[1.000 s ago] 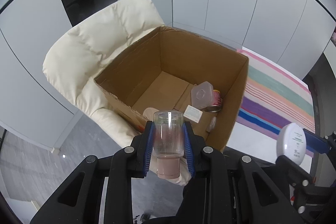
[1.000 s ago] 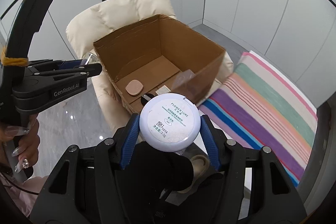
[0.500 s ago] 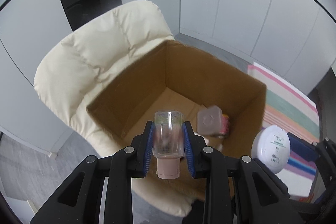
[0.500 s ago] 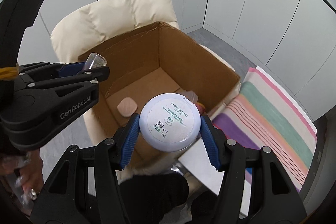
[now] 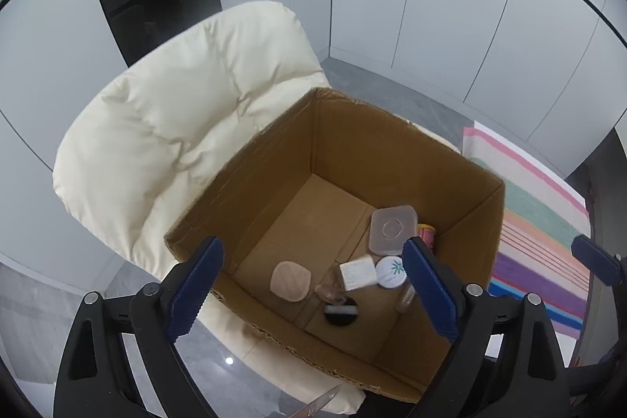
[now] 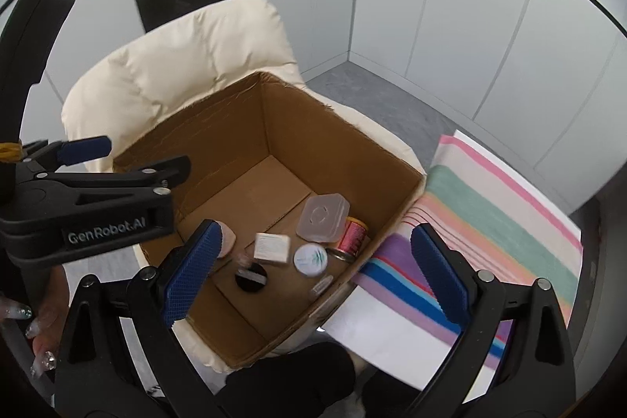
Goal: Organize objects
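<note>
With both items released over the cardboard box (image 5: 462, 300), the left gripper (image 5: 313, 290) and right gripper (image 6: 317, 273) have just opened wide and hold nothing, the white compact (image 5: 389, 272) now lying on the box floor, so that drop-off appears complete.

An open cardboard box (image 5: 392, 151) sits on the seat of a cream padded chair (image 5: 176, 128), which stands on the grey floor (image 5: 411, 96) beside a striped cloth (image 6: 509, 206). On the box's bottom lie a clear lidded container (image 5: 393, 229) leaning over a red can (image 5: 427, 234), a small white box (image 5: 357, 274) just beside a round white compact (image 5: 390, 272), a pinkish pad (image 5: 290, 280), a black round puff (image 5: 341, 312) and a blurred clear vial (image 5: 331, 292). Another small clear piece (image 5: 405, 296) lies near the right wall.
</note>
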`<state>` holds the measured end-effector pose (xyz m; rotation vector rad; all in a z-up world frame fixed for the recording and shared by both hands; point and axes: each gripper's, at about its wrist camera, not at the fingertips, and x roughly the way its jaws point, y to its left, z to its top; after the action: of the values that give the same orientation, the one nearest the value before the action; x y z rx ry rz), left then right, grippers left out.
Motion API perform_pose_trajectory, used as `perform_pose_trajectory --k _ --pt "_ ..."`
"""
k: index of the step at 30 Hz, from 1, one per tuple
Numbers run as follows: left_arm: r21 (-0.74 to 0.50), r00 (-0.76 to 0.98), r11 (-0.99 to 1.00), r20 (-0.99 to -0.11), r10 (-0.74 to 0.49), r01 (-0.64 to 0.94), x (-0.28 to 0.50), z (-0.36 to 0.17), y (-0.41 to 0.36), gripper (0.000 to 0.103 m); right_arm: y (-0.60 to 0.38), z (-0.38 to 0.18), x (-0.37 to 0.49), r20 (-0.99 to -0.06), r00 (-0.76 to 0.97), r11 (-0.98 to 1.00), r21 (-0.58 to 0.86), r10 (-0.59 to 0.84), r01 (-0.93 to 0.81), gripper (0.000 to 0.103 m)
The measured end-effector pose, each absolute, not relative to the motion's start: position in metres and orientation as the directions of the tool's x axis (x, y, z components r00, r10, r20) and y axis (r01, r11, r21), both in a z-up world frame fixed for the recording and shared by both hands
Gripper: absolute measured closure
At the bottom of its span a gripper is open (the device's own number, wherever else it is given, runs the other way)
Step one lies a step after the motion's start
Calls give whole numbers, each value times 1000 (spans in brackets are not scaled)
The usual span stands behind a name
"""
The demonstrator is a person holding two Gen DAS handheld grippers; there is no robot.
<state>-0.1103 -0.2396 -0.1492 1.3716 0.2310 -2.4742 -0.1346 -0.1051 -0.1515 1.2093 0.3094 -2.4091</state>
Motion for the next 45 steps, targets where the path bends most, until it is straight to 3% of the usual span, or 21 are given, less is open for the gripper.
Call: perform_pose_trajectory --k 6,11,15,18,24,35,45 --pt "25 -491 -951 -852 -180 307 -107 -139 -230 2 -89 -134 -127 -806 -533 -914 26 -258 404 2" --pt "11 -429 -980 -898 -96 198 -107 -128 -207 2 -65 -121 -119 -826 -518 -944 48 -221 327 2" --pt "50 -377 -991 -922 -94 126 -100 -102 -179 2 -25 -97 -103 -838 -512 -978 113 -189 177 3" --pt "-2 -403 -999 -915 -11 33 -82 -70 -158 2 12 -75 -83 -847 -507 -985 169 -158 25 2" --pt "-47 -362 -999 -931 42 4 -51 -32 -140 2 56 -31 -40 -862 -498 -974 181 -89 -139 3" --pt "18 -403 -999 -915 0 -40 -5 13 -113 2 60 -9 1 -887 -459 -973 139 -39 -186 3" --pt "55 -424 -998 -905 -36 -33 5 20 -110 2 54 -6 12 -880 -475 -975 113 -9 -191 3"
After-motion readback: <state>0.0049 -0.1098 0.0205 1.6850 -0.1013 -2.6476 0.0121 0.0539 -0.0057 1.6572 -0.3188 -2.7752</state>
